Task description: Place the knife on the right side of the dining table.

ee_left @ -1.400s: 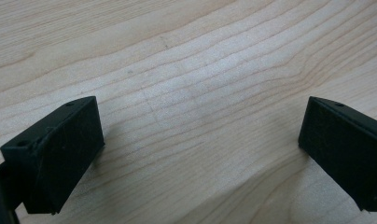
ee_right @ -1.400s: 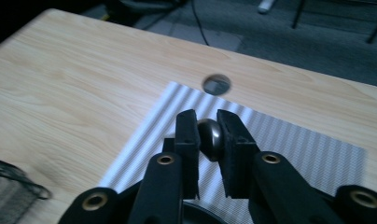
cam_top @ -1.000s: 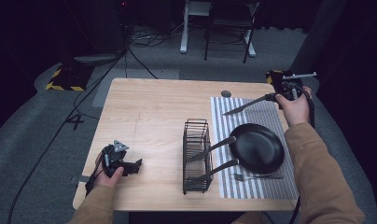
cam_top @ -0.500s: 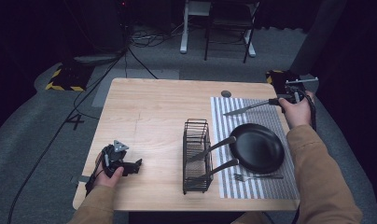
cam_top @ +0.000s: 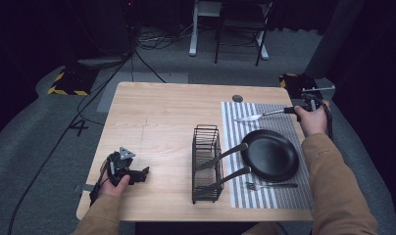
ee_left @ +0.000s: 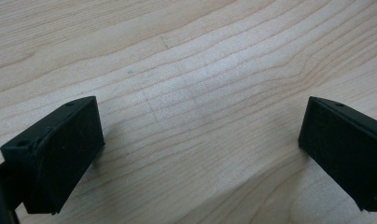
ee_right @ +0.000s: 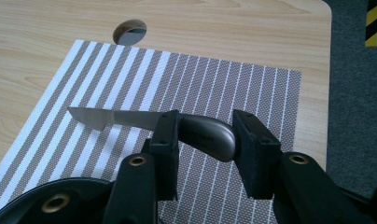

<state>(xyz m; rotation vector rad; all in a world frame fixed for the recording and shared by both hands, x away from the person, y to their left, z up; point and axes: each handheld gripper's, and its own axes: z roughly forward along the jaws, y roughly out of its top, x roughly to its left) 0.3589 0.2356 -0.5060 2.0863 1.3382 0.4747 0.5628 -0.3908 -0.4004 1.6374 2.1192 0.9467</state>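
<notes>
My right gripper (cam_top: 298, 109) is at the far right of the table, shut on the grey handle of a table knife (cam_top: 255, 116). In the right gripper view the knife (ee_right: 112, 119) lies crosswise between the jaws of my right gripper (ee_right: 205, 135), its blade pointing left over the striped placemat (ee_right: 224, 84). A black frying pan (cam_top: 269, 154) sits on the placemat (cam_top: 235, 122), nearer the person than the knife. My left gripper (cam_top: 132, 174) rests at the table's front left. In its own view my left gripper (ee_left: 200, 144) is open over bare wood (ee_left: 200, 70).
A black wire rack (cam_top: 207, 164) stands mid-table just left of the placemat, with two dark handles (cam_top: 233, 174) between it and the pan. A fork (cam_top: 269, 185) lies on the mat's near edge. A round cable hole (cam_top: 237, 98) is beyond the mat.
My right gripper has come down and slightly toward the person with the knife, whose blade now lies closer to the placemat. The left gripper has not moved.
</notes>
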